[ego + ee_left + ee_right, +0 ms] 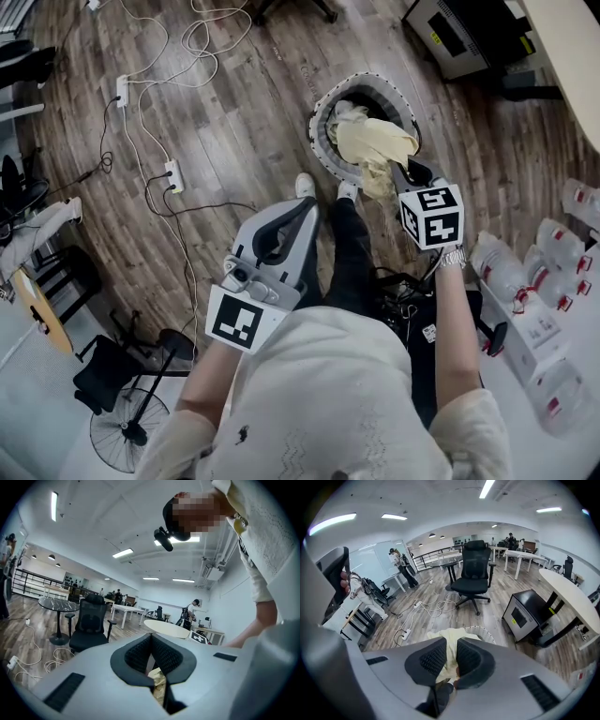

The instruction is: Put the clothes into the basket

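A round basket (pixel 323 141) with a striped wall stands on the wood floor ahead of me. A pale yellow garment (pixel 375 141) hangs over its opening, partly inside. My right gripper (pixel 405 173) is at the basket's near right rim, tilted down and shut on that garment. In the right gripper view the yellow garment (pixel 449 641) runs between the pads (pixel 433 660), with the basket's rim (pixel 487 630) behind it. My left gripper (pixel 305 211) is held nearly level, left of the basket and apart from it. Its jaws (pixel 151 639) meet at the tips with nothing between them.
Power strips (pixel 173 175) and white cables (pixel 202 42) lie on the floor to the left. A black box (pixel 459 33) sits under a desk at the back right. Plastic bottles (pixel 525 272) are packed at the right, and a floor fan (pixel 127 431) and a chair stand at the lower left.
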